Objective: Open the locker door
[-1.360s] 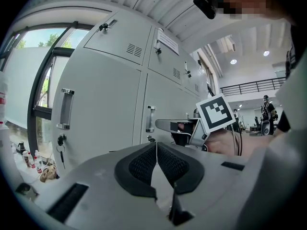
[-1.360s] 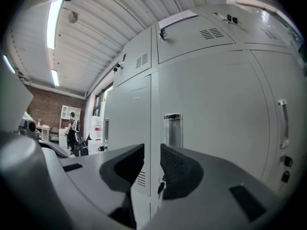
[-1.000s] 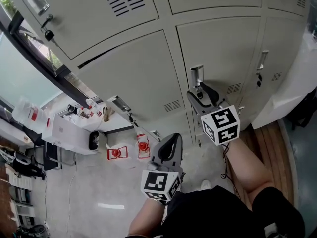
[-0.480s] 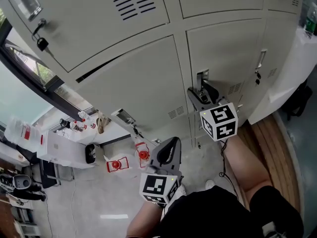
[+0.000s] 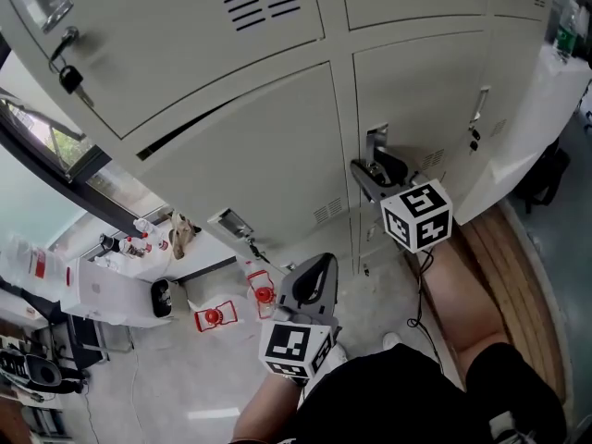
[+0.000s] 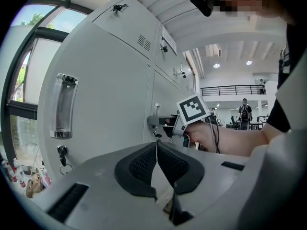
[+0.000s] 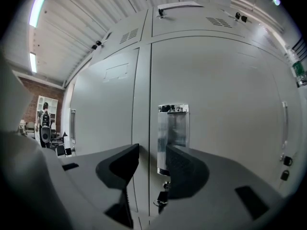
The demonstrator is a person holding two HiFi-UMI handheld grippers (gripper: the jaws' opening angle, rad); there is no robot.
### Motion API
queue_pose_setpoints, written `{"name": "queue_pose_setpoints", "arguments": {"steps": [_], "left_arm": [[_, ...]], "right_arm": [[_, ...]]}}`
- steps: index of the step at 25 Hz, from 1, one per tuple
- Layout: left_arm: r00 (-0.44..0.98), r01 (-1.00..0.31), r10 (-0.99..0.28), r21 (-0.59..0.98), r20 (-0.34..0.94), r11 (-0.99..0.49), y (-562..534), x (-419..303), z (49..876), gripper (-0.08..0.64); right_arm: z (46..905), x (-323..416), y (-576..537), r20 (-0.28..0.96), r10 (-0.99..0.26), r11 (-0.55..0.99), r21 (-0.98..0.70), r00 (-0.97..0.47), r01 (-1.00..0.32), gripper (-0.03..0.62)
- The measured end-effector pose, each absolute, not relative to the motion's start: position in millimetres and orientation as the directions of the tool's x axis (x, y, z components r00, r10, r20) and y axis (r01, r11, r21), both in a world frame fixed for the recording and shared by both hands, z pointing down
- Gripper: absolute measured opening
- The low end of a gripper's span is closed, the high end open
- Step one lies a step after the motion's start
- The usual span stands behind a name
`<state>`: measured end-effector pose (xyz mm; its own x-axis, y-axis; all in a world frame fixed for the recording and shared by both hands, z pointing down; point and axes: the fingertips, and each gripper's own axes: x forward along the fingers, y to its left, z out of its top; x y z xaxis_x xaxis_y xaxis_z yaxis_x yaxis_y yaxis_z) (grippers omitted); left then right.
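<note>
Risk of sliding off the handle (image 7: 173, 123) on the locker door (image 7: 225, 104): right claw (image 7: 152, 164) apart, just been closing, off-centre at handle, nothing pinched yet. Left claw (image 6: 156, 164) pressed together, empty.

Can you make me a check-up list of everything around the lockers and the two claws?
Surface: grey floor, with a wooden strip at the right.
Job's things: locker door shut; its handle upright, with a key hanging below.
Clutter: two red things on the floor; small bottles near the window.
Grippers: right claw open at the handle, its jaws have just been closing, nothing pressed between them; left claw shut, empty.
Cables: black cable beside the right forearm.
Surroundings: window at the left; people far off in a hall.
</note>
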<state>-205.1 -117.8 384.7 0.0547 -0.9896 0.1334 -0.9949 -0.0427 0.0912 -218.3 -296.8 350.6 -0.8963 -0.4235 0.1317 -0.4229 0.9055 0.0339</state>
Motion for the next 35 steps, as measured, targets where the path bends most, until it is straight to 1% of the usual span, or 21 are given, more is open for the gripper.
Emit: {"name": "queue_pose_setpoints", "arguments": {"steps": [4, 7, 11, 13, 16, 24, 31, 35], "left_arm": [[0.062, -0.995, -0.990, 0.085, 0.129, -0.051, -114.9, -204.3, 382.8, 0.018], [0.058, -0.995, -0.990, 0.086, 0.129, -0.048, -112.0, -203.7, 382.2, 0.018], [0.058, -0.995, -0.990, 0.084, 0.126, -0.048, -110.2, -199.1, 381.2, 0.018], [0.060, -0.995, -0.990, 0.084, 0.125, -0.049, -109.2, -195.0, 381.2, 0.018], [0.060, -0.995, -0.990, 0.083, 0.125, -0.050, -106.9, -189.4, 380.6, 0.018], [0.084, -0.994, -0.989, 0.079, 0.119, -0.075, -106.9, -173.5, 378.5, 0.018], [0.150, -0.986, -0.982, 0.084, 0.115, -0.140, -119.6, -152.1, 378.6, 0.018], [0.196, -0.978, -0.974, 0.093, 0.109, -0.186, -127.9, -138.0, 379.1, 0.018]], "right_arm": [[350.5, -215.6, -297.3, 0.132, -0.442, 0.897, 0.037, -0.887, -0.441, 0.218], [350.4, -211.5, -297.7, 0.130, -0.456, 0.890, 0.040, -0.880, -0.455, 0.186], [350.4, -207.0, -294.8, 0.133, -0.473, 0.881, 0.068, -0.871, -0.468, 0.184], [350.6, -203.4, -293.7, 0.134, -0.482, 0.876, 0.071, -0.866, -0.477, 0.165], [350.9, -197.7, -290.3, 0.136, -0.483, 0.875, 0.060, -0.865, -0.480, 0.163], [351.1, -175.4, -275.3, 0.130, -0.444, 0.895, 0.025, -0.887, -0.445, 0.158], [350.4, -143.8, -258.5, 0.123, -0.375, 0.927, 0.025, -0.919, -0.375, 0.160], [349.5, -120.4, -250.3, 0.119, -0.357, 0.934, 0.026, -0.927, -0.356, 0.163]]}}
